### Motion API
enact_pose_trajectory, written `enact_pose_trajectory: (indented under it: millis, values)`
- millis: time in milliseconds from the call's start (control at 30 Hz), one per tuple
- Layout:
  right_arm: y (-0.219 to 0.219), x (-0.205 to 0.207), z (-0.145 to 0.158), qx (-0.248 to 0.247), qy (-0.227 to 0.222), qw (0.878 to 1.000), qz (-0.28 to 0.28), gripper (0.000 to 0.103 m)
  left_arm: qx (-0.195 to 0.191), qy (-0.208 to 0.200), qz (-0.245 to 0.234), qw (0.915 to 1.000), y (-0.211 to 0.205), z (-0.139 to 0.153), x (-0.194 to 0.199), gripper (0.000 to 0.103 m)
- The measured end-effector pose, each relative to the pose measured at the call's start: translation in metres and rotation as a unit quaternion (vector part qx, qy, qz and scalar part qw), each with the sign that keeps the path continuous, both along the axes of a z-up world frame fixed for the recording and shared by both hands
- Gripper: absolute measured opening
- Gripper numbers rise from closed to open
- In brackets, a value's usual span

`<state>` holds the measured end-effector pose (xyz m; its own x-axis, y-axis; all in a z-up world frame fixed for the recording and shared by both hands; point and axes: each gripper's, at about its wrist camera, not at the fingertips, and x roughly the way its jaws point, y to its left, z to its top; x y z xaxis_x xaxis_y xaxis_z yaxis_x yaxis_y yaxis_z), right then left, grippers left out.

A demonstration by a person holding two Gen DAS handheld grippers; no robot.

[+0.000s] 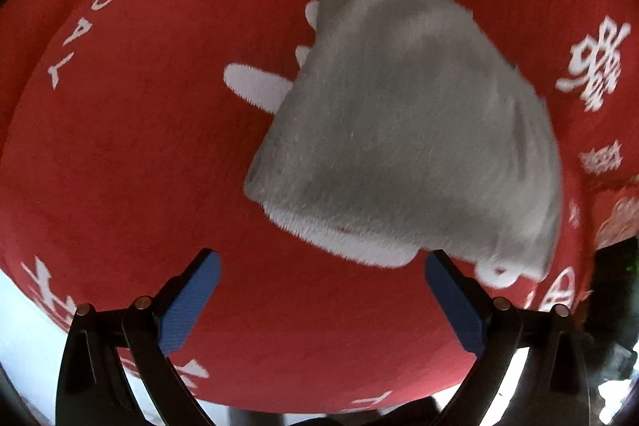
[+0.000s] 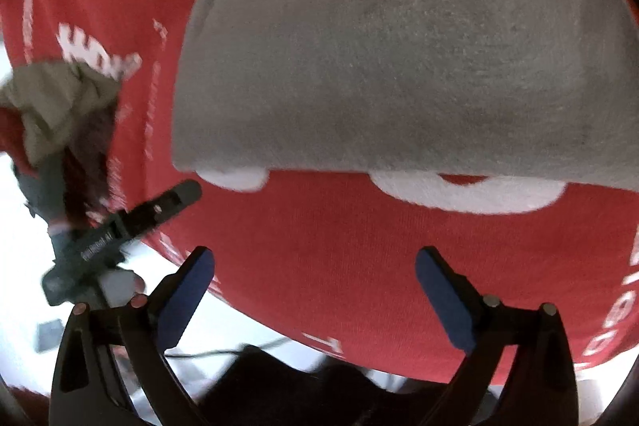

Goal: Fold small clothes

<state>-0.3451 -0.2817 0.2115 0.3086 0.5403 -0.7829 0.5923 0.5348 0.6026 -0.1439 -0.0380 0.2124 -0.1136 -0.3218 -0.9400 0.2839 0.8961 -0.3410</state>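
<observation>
With both the left gripper (image 1: 321,268) and right gripper (image 2: 313,262) spread wide and empty, the grey fleece garment (image 1: 403,122) lies centre-right on the red cloth (image 1: 131,154); I'd pinch its near hem evenly.
</observation>
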Motion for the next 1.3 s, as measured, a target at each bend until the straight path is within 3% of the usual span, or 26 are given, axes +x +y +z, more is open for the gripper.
enact_pose_trajectory:
  millis: [100, 133, 400, 467, 500, 533, 667, 833, 933, 1033, 1067, 1100, 1133, 1167, 1233, 1300]
  values:
    - [-0.007, 0.005, -0.019, 0.067, -0.02, 0.996, -0.055, 0.062, -0.03, 0.013, 0.028, 0.9991, 0.01, 0.002, 0.003, 0.103]
    - [-0.007, 0.007, -0.028, 0.091, -0.024, 0.993, -0.073, 0.059, -0.041, 0.019, 0.037, 0.9983, 0.012, 0.001, 0.006, 0.103]
    - [-0.001, 0.022, -0.069, 0.18, -0.05, 0.967, -0.173, 0.059, -0.115, 0.052, 0.072, 0.9894, 0.025, -0.005, 0.003, 0.103]
    - [-0.001, 0.025, -0.071, 0.185, -0.053, 0.963, -0.191, 0.043, -0.129, 0.055, 0.075, 0.9873, 0.018, -0.008, 0.0, 0.103]
    - [-0.002, 0.028, -0.07, 0.178, -0.055, 0.964, -0.19, 0.019, -0.136, 0.058, 0.078, 0.986, 0.017, -0.008, -0.003, 0.103]
    - [-0.005, 0.031, -0.066, 0.168, -0.063, 0.966, -0.188, 0.01, -0.144, 0.062, 0.082, 0.9842, 0.015, -0.007, -0.005, 0.103]
    - [-0.016, 0.039, -0.039, 0.16, -0.114, 0.966, -0.17, 0.01, -0.183, 0.069, 0.099, 0.9757, 0.002, -0.002, -0.003, 0.102]
    - [-0.019, 0.038, -0.029, 0.154, -0.122, 0.97, -0.144, 0.01, -0.207, 0.056, 0.111, 0.9705, -0.024, -0.003, 0.012, 0.103]
    - [-0.015, 0.038, -0.032, 0.151, -0.117, 0.973, -0.128, 0.01, -0.197, 0.04, 0.108, 0.9736, -0.04, -0.007, 0.019, 0.103]
    - [-0.012, 0.033, -0.034, 0.148, -0.115, 0.975, -0.117, 0.01, -0.161, 0.015, 0.1, 0.9818, -0.054, -0.011, 0.023, 0.101]
    - [-0.011, 0.033, -0.035, 0.148, -0.113, 0.976, -0.115, 0.01, -0.142, 0.003, 0.098, 0.985, -0.058, -0.011, 0.024, 0.097]
    - [-0.011, 0.032, -0.037, 0.147, -0.112, 0.976, -0.111, 0.01, -0.123, -0.008, 0.096, 0.9877, -0.06, -0.012, 0.025, 0.08]
    - [-0.01, 0.031, -0.038, 0.145, -0.108, 0.978, -0.106, 0.01, -0.093, -0.021, 0.09, 0.9914, -0.065, -0.013, 0.027, 0.055]
    - [-0.008, 0.033, -0.038, 0.144, -0.106, 0.979, -0.102, 0.01, -0.073, -0.031, 0.083, 0.9934, -0.067, -0.013, 0.028, 0.042]
    - [-0.007, 0.033, -0.036, 0.137, -0.1, 0.982, -0.084, 0.01, -0.057, -0.052, 0.067, 0.9948, -0.072, -0.008, 0.031, 0.026]
    - [-0.008, 0.032, -0.032, 0.129, -0.091, 0.986, -0.061, 0.01, -0.033, -0.091, 0.032, 0.9948, -0.083, 0.003, 0.027, 0.024]
